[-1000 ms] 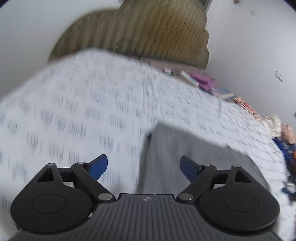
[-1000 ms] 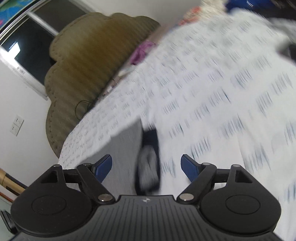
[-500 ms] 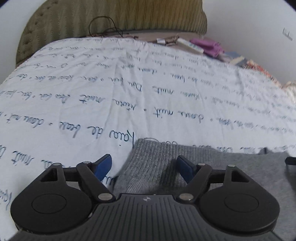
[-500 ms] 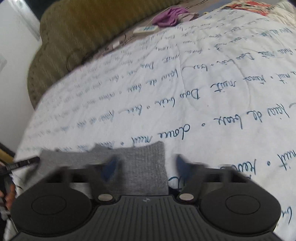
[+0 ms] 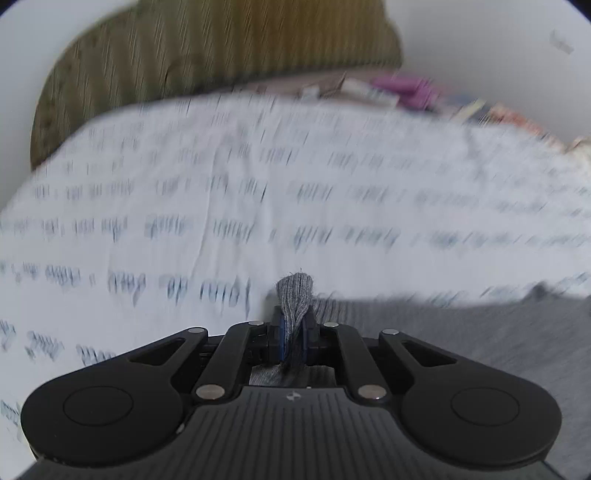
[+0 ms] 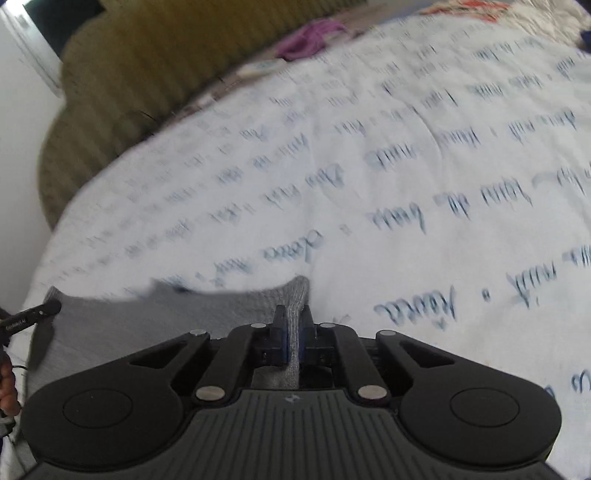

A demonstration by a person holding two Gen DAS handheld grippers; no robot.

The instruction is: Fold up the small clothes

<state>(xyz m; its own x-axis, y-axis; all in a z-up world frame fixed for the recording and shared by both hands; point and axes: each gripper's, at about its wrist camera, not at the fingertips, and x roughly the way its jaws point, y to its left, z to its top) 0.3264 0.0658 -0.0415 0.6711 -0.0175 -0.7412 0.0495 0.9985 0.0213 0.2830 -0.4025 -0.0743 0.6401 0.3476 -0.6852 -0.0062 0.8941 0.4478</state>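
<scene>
Holding both corners of the grey knit garment [image 5: 461, 332] now, I worry most about an uneven lift: my left gripper [image 5: 292, 338] is closing on a twisted bunch of the ribbed hem, pads already pressing it, and if that bunch is only a thin fold it could slide out once the cloth takes tension. Pulling the two hands apart too hard could also drag the garment across the bed [image 5: 258, 184] instead of raising a clean edge, and the fold would land crooked. My right gripper [image 6: 291, 341] is clenched tight on the other ribbed corner, with the knit pinched flat between its blue fingers [image 6: 282, 341], so that side looks the firmer of the two. The garment itself lies on the near part of the bed, stretched between the two grippers, well apart from the olive headboard [image 5: 221, 48] and from the purple clutter [image 6: 314, 35] at the bed's far edge. It is a soft heather-grey knit, ribbed at the edge, limp, mostly flat apart from the two pinched corners; motion blur hides finer detail.
</scene>
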